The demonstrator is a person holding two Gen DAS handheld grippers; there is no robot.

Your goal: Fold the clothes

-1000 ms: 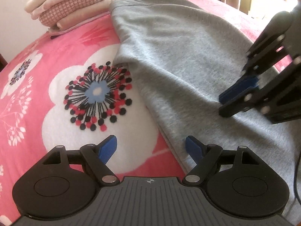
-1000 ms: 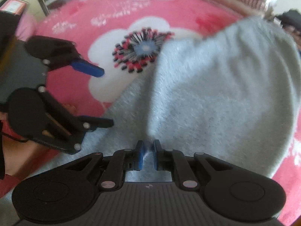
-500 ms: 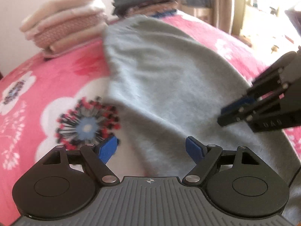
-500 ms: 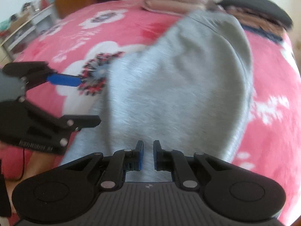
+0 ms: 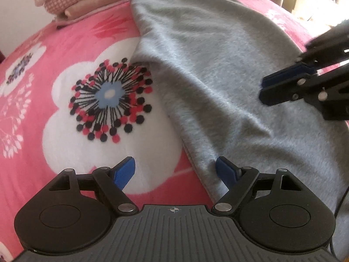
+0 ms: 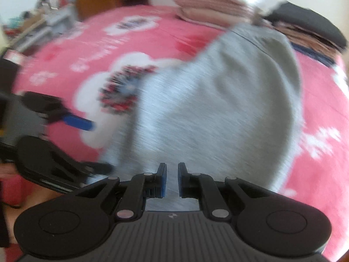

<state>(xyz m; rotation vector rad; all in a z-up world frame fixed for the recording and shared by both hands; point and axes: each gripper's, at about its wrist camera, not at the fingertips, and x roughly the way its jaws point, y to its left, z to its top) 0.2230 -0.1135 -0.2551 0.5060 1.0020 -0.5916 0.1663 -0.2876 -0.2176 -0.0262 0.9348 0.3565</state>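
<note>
Lying beside two folded stacks [image 6: 218,2], one grey garment [image 5: 218,54]; left gripper [image 5: 175,171] released, right gripper [image 6: 172,179] clenched

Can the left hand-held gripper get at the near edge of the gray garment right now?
Probably yes. The left hand-held gripper is open right over the gray garment's edge on the pink blanket, with nothing between.

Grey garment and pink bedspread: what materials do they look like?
Grey garment: likely heathered cotton jersey or light fleece, matte, with soft draping creases. Pink bedspread: probably plush synthetic fleece; the printed flowers look fuzzy and the pile slightly sheeny. Neither is certain from looks.
</note>
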